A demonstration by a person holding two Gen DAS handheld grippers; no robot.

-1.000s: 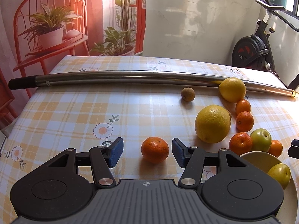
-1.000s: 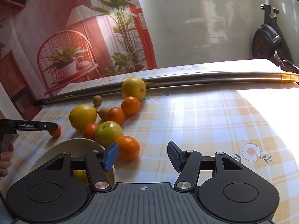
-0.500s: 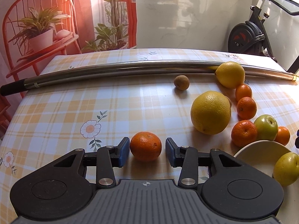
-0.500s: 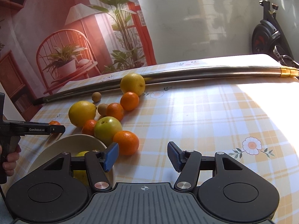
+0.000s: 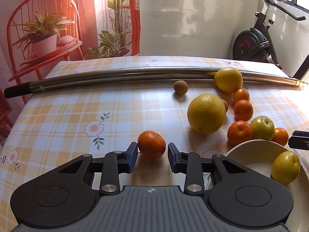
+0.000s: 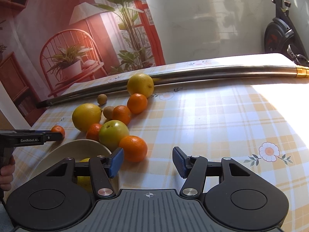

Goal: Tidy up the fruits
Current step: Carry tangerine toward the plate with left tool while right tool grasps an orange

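My left claw (image 5: 152, 155) sits low on the checked worktop (image 5: 63, 114), its blue pads either side of a lone tangerine (image 5: 151, 144). The left pad looks to be touching the peel; a thin gap shows at the right pad, so it is nearly closed but not gripping. The remaining fruit clusters toward two o'clock: a large yellow citrus (image 5: 206, 113), a green apple (image 5: 262, 128) and more. The cream bowl (image 5: 245, 152) at three o'clock holds a yellow fruit (image 5: 285, 167). My right claw (image 6: 147, 161) is wide open and empty, an orange (image 6: 133, 148) at its eleven o'clock.
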